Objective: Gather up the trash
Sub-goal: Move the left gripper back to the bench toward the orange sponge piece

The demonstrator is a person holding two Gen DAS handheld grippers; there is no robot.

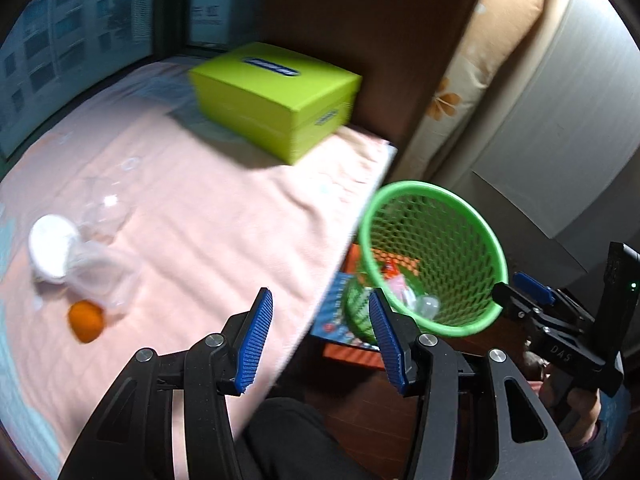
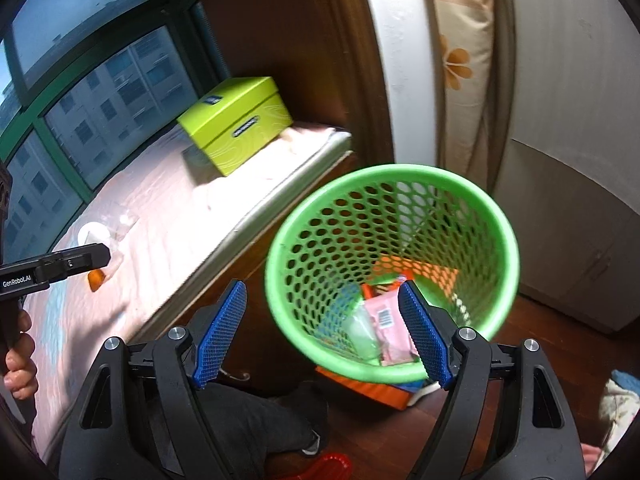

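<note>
Left gripper (image 1: 320, 340): jaws apart, nothing between the pads, poised over the bed's edge beside the green basket (image 1: 432, 256). Right gripper (image 2: 322, 334): jaws wide, gripping nothing, with the basket's near rim before it. Remaining trash, all on the pink bed (image 1: 208, 216) left of the basket: white lid (image 1: 52, 248), clear plastic cup (image 1: 102, 276), orange peel (image 1: 85, 321); left gripper judged nearer.
</note>
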